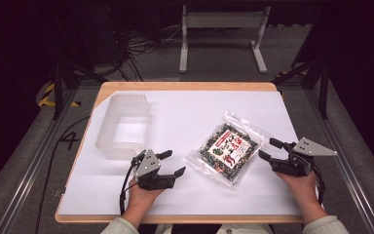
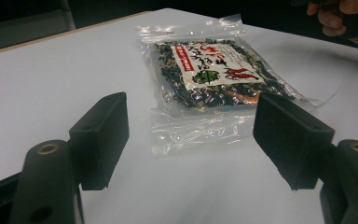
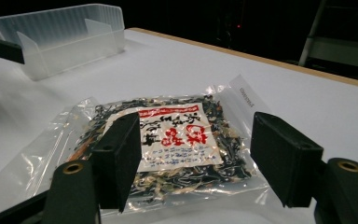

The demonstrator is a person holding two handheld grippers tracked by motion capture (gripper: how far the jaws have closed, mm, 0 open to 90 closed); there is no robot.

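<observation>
Lying flat, clear packet (image 1: 226, 147) of dark dried bits, red-and-white label; both grippers' jaws spread, empty.

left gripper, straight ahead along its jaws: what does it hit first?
Most likely the clear plastic bag of dark dried food with a red-and-white label. The open left gripper points at the bag's near empty edge, with bare white table sheet between them. How far apart is hard to judge.

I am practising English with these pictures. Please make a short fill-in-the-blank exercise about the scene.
1. The bag lies ___ the two grippers.
2. The clear bin is nearer the ___ gripper.
3. Both grippers have their jaws ___.
4. The bag's label has red and black ___.

Missing words: between; left; open; writing
</observation>
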